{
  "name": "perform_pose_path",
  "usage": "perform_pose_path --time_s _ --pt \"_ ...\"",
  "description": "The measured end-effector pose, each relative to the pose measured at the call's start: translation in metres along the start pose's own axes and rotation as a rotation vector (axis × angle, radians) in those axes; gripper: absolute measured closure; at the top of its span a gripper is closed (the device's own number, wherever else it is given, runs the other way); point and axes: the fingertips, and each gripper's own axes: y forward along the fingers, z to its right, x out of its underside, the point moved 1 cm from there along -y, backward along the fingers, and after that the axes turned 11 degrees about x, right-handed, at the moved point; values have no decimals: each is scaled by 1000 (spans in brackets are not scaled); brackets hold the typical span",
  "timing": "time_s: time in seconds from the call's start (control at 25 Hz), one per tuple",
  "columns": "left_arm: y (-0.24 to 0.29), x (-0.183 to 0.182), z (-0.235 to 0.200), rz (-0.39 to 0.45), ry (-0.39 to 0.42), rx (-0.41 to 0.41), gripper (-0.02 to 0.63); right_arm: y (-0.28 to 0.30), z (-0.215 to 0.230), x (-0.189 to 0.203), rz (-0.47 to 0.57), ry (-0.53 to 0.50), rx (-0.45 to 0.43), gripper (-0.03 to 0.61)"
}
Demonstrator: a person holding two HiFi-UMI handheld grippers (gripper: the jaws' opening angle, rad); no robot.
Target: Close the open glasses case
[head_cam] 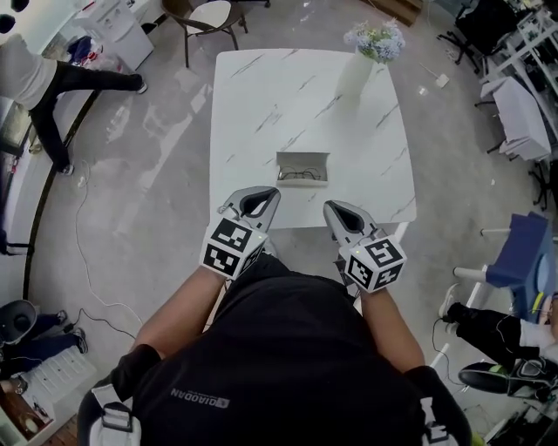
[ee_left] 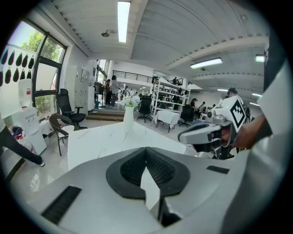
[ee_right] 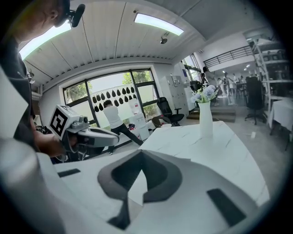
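Note:
The open glasses case [head_cam: 302, 168] lies on the white marble table [head_cam: 253, 104], near its front edge, with a pair of glasses inside. My left gripper [head_cam: 268, 193] hovers over the front edge, just left of and short of the case, shut with nothing between its jaws. My right gripper [head_cam: 331, 207] hangs to the right at the same edge, also shut and empty. In the left gripper view the closed tips [ee_left: 146, 150] point across the table, and the case does not show. The right gripper view shows its tips [ee_right: 141, 153] meeting, with the case hidden.
A white vase of flowers [head_cam: 357, 74] stands at the table's far right corner. A chair [head_cam: 209, 19] sits beyond the far end. A person [head_cam: 35, 78] stands at the left, and a blue stool [head_cam: 523, 253] stands to the right of the table.

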Motion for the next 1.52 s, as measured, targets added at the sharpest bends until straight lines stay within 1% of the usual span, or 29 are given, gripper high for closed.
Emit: perform_pose_path --time_s 0.16,0.28,0.48,0.6,0.72,0.92,1.16,1.28,1.52 --pt "6 2 -20 -18 33 33 610 16 1 -1 -8 17 45 577" --pt "9 5 -30 -29 41 55 611 24 0 -2 -15 19 65 577" --pt "14 4 -39 -35 47 83 610 34 2 -8 -21 12 83 577" --pt "16 1 -44 -25 45 85 611 39 3 -11 -25 11 92 577" --pt "18 0 -45 -21 37 82 611 40 4 -14 -26 -5 82 577" --pt "25 1 -47 -3 19 39 611 50 11 -12 -49 -86 48 577" --pt "28 -12 -50 15 -1 -32 611 60 18 -30 -43 -172 -19 577" --pt "37 -18 -45 13 11 -58 611 60 27 -34 -43 -196 -49 577" --pt "57 -25 -25 16 21 -95 611 55 49 -31 -43 -209 -108 577"
